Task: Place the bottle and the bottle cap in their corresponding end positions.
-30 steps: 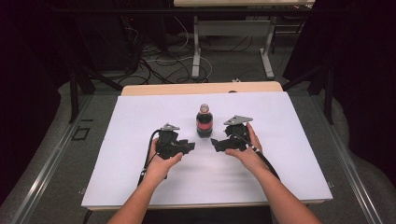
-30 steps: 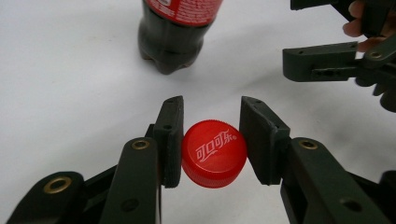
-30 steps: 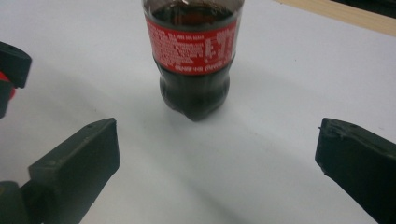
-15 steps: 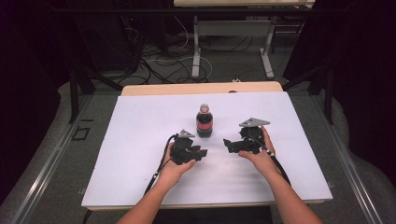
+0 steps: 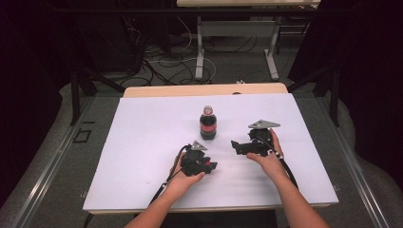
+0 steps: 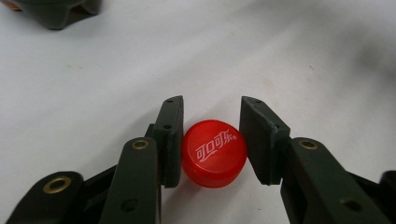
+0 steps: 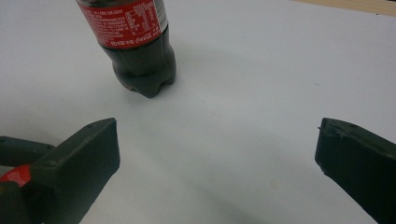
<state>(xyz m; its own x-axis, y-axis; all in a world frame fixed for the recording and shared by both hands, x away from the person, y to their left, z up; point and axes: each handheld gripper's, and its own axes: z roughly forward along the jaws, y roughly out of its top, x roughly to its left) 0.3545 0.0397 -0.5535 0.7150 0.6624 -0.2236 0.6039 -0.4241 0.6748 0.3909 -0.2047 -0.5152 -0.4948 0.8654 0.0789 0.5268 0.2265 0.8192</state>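
Observation:
A small cola bottle (image 5: 207, 124) with a red label stands upright mid-table; in the right gripper view the bottle (image 7: 140, 46) shows its lower half. A red bottle cap (image 6: 214, 153) with white lettering sits low over the white tabletop, and my left gripper (image 6: 211, 112) is shut on it, pads against its sides. From above, the left gripper (image 5: 209, 166) lies in front of the bottle, jaws pointing right. My right gripper (image 7: 217, 130) is open wide with nothing between its jaws; it sits right of the bottle as the right gripper (image 5: 236, 145), jaws pointing left.
A white sheet (image 5: 142, 142) covers the table, with a wooden edge (image 5: 157, 90) at the far side. Beyond it stand table legs and floor cables (image 5: 199, 61). A tip of the right gripper's jaw (image 6: 56, 11) shows at the left gripper view's top corner.
My left hand has come down, nearer and to the right, bringing the cap close to the tabletop. My right hand has shifted right, away from the bottle. The bottle has stayed put.

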